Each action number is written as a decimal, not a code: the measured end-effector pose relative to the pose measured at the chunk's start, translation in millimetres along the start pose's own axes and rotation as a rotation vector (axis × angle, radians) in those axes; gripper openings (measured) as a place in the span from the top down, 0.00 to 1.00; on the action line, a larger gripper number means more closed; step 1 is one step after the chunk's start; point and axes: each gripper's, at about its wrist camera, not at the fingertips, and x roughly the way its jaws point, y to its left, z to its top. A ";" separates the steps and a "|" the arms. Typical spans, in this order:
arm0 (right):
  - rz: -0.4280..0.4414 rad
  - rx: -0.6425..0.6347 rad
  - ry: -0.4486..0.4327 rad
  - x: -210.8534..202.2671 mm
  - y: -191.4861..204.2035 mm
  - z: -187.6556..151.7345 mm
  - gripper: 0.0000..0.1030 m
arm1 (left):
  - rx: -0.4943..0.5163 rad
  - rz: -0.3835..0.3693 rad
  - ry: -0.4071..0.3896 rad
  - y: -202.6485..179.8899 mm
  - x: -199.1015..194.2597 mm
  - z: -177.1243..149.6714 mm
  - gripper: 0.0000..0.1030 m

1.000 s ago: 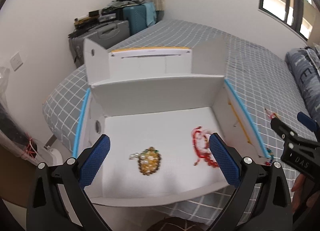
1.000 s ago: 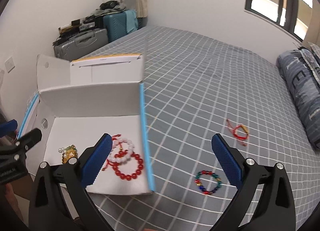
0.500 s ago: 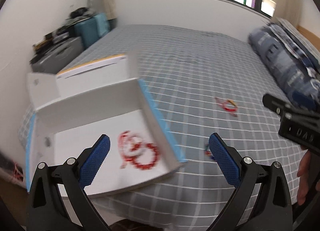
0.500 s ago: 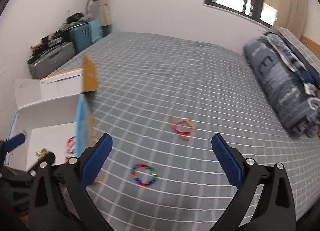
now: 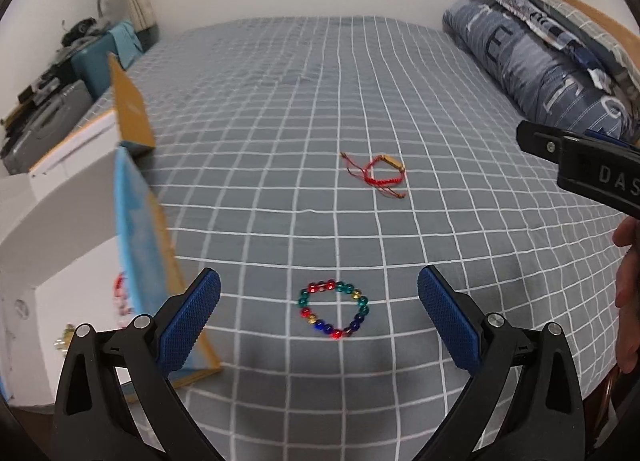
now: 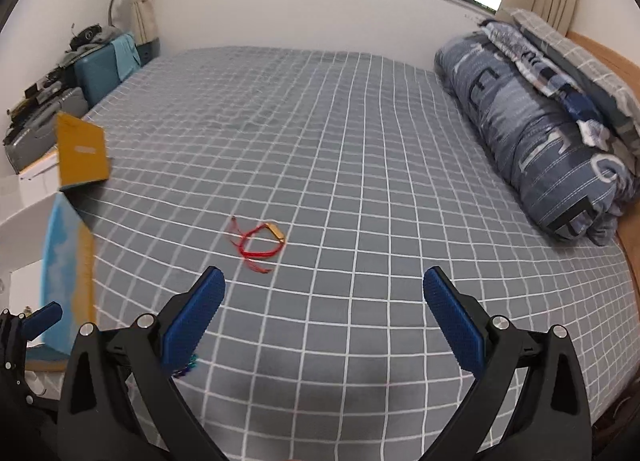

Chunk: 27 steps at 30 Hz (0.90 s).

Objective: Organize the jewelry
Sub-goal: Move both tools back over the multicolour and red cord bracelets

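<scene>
A multicoloured bead bracelet (image 5: pixel 334 309) lies on the grey checked bedspread, right between the fingers of my open, empty left gripper (image 5: pixel 318 315). A red cord bracelet with a gold bar (image 5: pixel 382 173) lies farther out; in the right wrist view it (image 6: pixel 260 245) is just ahead and left of my open, empty right gripper (image 6: pixel 324 315). The open white box (image 5: pixel 72 245) stands at the left and holds red beads and a gold piece, mostly hidden by its blue-edged wall. The bead bracelet (image 6: pixel 188 365) peeks out behind my right gripper's left finger.
A rolled blue duvet (image 6: pixel 532 149) and pillows lie along the bed's right side. Suitcases and clutter (image 5: pixel 52 101) stand by the wall at far left. The right gripper's body (image 5: pixel 588 177) and the hand show at the right of the left wrist view.
Both grippers have swung right, away from the box. The left one now frames the bead bracelet; the right one faces the red cord bracelet. Both stayed open.
</scene>
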 end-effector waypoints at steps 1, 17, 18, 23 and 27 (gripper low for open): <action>0.004 0.000 0.008 8.7 -0.3 -0.5 0.07 | -0.003 -0.004 0.008 -0.8 8.4 -0.1 0.06; 0.108 -0.040 0.121 167.6 37.0 5.6 0.07 | 0.010 -0.003 0.126 -3.6 97.9 -24.3 0.06; 0.109 -0.048 0.121 171.4 39.2 6.1 0.07 | 0.009 -0.010 0.128 -3.4 99.1 -25.7 0.06; 0.152 -0.040 0.156 195.3 41.6 11.1 0.08 | 0.007 -0.021 0.151 -2.1 108.0 -33.3 0.06; 0.165 -0.043 0.167 203.2 42.5 15.1 0.16 | 0.016 -0.040 0.178 -2.2 119.6 -34.8 0.06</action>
